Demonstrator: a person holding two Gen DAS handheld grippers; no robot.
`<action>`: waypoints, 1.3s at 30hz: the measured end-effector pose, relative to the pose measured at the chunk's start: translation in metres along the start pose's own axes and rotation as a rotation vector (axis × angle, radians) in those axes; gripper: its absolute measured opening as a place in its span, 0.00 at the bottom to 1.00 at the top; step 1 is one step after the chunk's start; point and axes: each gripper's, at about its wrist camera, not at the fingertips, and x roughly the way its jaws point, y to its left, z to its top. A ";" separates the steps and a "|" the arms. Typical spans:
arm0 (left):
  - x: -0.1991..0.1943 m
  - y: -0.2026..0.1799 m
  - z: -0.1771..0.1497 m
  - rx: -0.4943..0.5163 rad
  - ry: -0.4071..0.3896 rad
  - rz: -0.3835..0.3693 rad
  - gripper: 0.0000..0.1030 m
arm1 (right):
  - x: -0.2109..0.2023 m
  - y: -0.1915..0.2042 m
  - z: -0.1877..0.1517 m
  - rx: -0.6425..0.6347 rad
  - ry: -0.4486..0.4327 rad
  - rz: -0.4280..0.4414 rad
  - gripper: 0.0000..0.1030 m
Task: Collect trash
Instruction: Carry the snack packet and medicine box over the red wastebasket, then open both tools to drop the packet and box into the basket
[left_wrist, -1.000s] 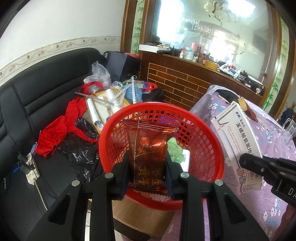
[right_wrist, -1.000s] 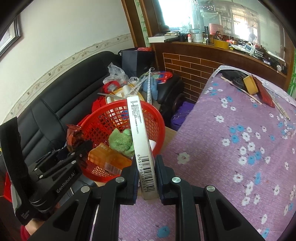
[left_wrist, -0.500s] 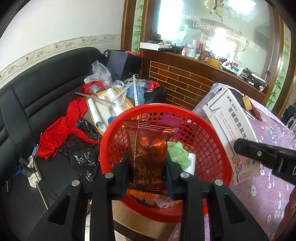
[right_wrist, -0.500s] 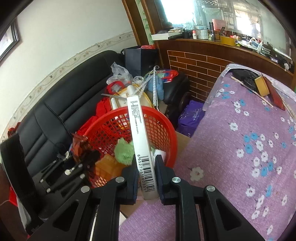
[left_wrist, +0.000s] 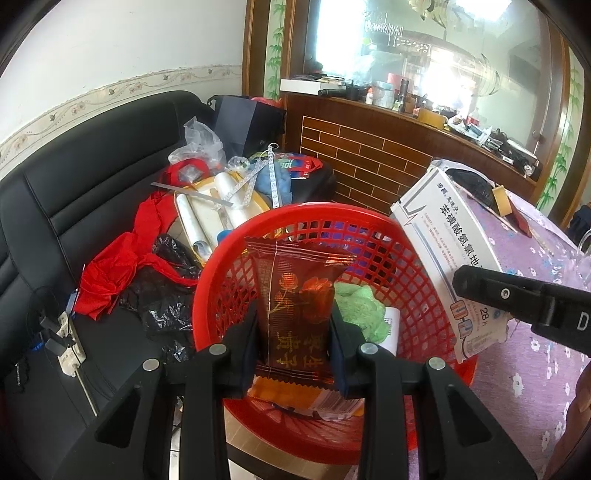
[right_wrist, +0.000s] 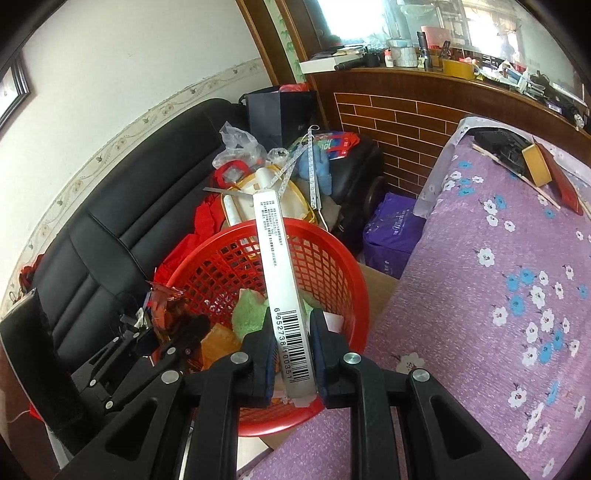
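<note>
We have both pieces of trash over the red basket (left_wrist: 388, 236). Our left gripper (left_wrist: 293, 332) is clamped on the lower half of a brown snack wrapper (left_wrist: 295, 291), which stands upright above the basket's near side. It looks light, crinkly and slick, so a pinch across its flat middle seems right. Our right gripper (right_wrist: 291, 347) grips a white medicine box (right_wrist: 280, 280) by its narrow edges near the barcode end, above the basket's right rim. The box looks stiff, light cardboard, easily crushed.

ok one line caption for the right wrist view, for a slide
Right gripper holds a flat white barcoded carton over the red plastic mesh basket.
</note>
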 end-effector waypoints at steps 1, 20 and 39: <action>0.001 0.000 0.000 0.004 0.001 0.002 0.30 | 0.001 -0.001 0.000 0.001 0.003 0.000 0.19; 0.013 -0.007 0.000 0.042 0.004 0.049 0.30 | 0.019 -0.008 0.006 0.022 0.026 0.001 0.19; 0.016 -0.007 0.000 0.045 0.003 0.056 0.30 | 0.036 -0.014 0.006 0.041 0.049 0.002 0.20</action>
